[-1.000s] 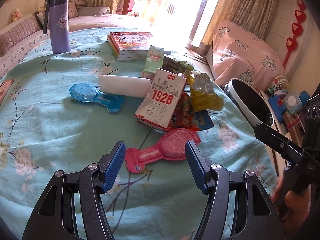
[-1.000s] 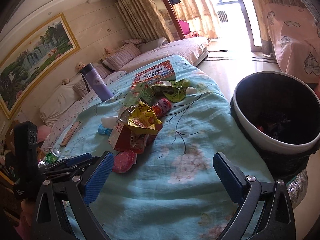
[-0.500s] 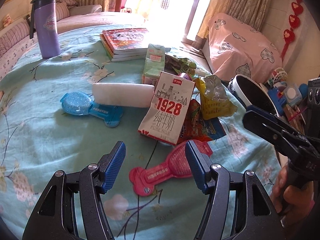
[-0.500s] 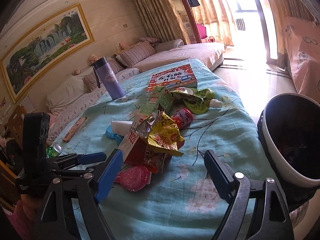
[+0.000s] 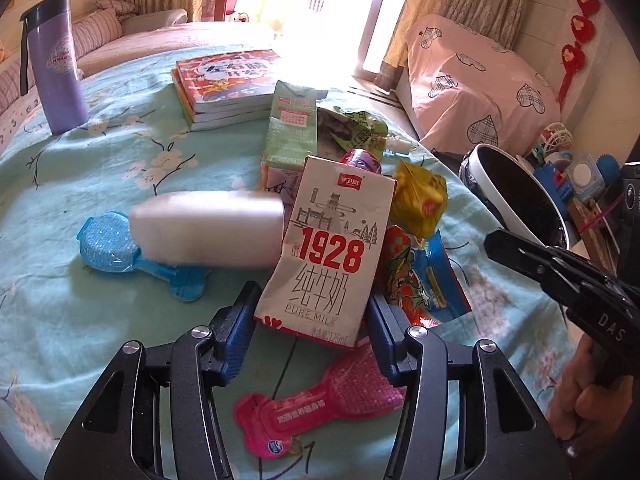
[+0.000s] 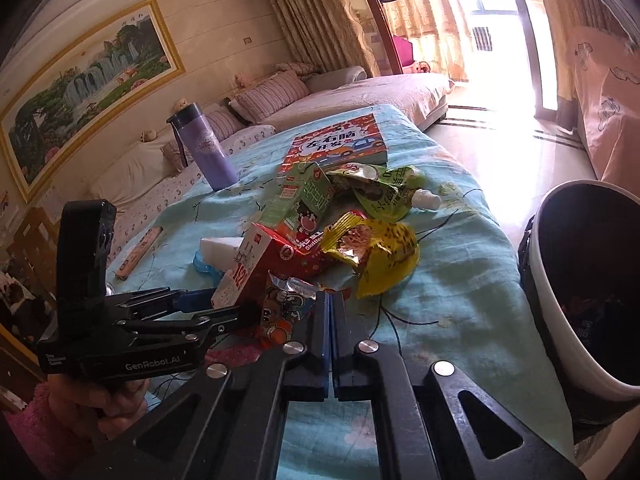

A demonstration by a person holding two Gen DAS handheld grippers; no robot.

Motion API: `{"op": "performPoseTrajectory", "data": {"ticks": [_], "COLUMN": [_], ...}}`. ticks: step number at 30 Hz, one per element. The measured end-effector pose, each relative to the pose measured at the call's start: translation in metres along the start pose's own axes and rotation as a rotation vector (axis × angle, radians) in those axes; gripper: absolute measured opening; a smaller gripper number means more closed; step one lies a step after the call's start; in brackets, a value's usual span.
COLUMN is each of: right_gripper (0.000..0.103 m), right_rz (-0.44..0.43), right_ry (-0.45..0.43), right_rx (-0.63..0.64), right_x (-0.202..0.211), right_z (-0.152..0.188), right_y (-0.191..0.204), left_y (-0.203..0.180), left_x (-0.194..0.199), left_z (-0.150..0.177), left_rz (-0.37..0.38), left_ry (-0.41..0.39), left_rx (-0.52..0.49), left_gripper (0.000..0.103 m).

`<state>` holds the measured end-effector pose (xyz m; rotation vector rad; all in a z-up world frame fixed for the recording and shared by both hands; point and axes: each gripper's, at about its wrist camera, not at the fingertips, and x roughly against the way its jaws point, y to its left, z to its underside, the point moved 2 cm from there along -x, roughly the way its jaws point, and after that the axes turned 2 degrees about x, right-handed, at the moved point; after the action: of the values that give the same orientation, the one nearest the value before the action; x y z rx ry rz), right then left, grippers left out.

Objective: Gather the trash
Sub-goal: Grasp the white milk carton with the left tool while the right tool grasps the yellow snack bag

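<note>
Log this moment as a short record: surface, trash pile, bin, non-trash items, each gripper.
surface: table under a teal floral cloth
trash pile: 1928 milk carton, green carton, yellow wrapper, pink pouch
bin: trash bin beside the table edge, dark inside
non-trash items: purple bottle, books
left gripper: jaws closing, milk carton's lower end between them
right gripper: shut, apparently holding nothing

The milk carton [image 5: 328, 256] is flanked by the closing left tongs [image 5: 310, 320] on the tabletop [image 5: 100, 320]; whether the pads touch it cannot be told. A pink pouch [image 5: 320, 408] lies below.
</note>
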<state>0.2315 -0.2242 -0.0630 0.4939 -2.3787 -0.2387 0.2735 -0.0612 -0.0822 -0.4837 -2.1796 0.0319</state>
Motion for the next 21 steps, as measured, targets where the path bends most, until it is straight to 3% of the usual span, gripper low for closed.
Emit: {"op": "performPoseTrajectory", "data": {"ticks": [3,6,8,10,17,18,19,20,21], "right_gripper": [0.001,0.017,0.049,0.057,0.056,0.052,0.029,0.016,0.016], "right_rz": [0.011,0.022,0.023,0.031,0.019,0.007,-0.006,-0.015,-0.012], "right_ry": [-0.017,-0.002,0.003,0.0,0.057,0.074,0.083,0.086,0.082], "right_rx": [-0.012,-0.034,-0.05,-0.06,-0.134,-0.154,-0.17,-0.182,-0.187], "right_x": [0.009,0.007,0.003,-0.003,-0.045,-0.052,-0.056,-0.058,-0.057], "right_z": [0.0,-0.002,-0.006,-0.01,-0.025,-0.024,-0.022,-0.02,-0.018], "right_y": [-0.005,-0.013,-0.019,-0.023,-0.039,-0.042,-0.044,-0.045,-0.046], "left_y": [-0.004,-0.004,-0.003,0.0,0.007,0.006,0.004,0.003,0.002], "left_x": [0.007,0.016,0.023,0.029,0.041,0.042,0.043,0.043,0.043], "left_z": [0.001,0.001,0.001,0.001,0.0,0.0,0.0,0.0,0.0], "left_rz": [-0.005,-0.005,-0.009,-0.017,-0.009,-0.008,-0.009,-0.01,-0.01], "left_ry": [-0.018,-0.039,-0.055,-0.067,-0.089,-0.09,-0.091,-0.091,-0.092], "left_rx": [-0.005,0.001,0.008,0.021,0.061,0.058,0.054,0.049,0.047], "left_gripper": [0.051,0.051,0.051,0.051,0.051,0.051,0.051,0.051,0.051]}}
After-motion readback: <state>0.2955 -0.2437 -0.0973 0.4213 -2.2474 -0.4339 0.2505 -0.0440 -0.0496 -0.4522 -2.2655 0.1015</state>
